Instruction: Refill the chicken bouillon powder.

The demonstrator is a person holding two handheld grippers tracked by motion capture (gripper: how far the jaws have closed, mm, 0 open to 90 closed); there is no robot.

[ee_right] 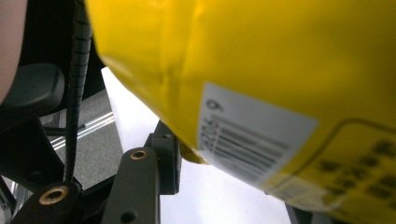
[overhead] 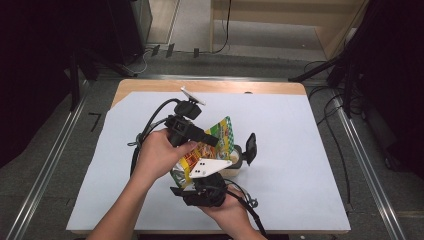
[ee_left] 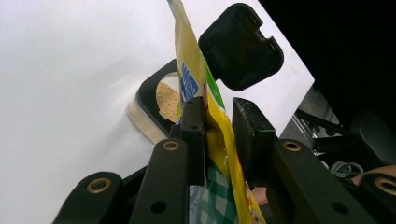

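A yellow and green snack bag (overhead: 221, 136) is held tilted above the white sheet, its mouth pointing down at a small clear container (overhead: 239, 156). The container's black hinged lid (overhead: 250, 148) stands open. My left gripper (overhead: 212, 141) is shut on the bag's upper part. In the left gripper view the bag (ee_left: 190, 56) runs between the jaws of that gripper (ee_left: 219, 135), over the container (ee_left: 149, 95), which holds tan crumbs (ee_left: 166, 99), and beside the lid (ee_left: 240, 46). My right gripper (overhead: 190, 175) is shut on the bag's lower end (ee_right: 261, 60), where a barcode label shows.
A white paper sheet (overhead: 300, 165) covers the wooden table (overhead: 210, 86). Cables trail from both grippers near the front edge. Metal rails run along both sides of the table, and dark stands are at the back corners.
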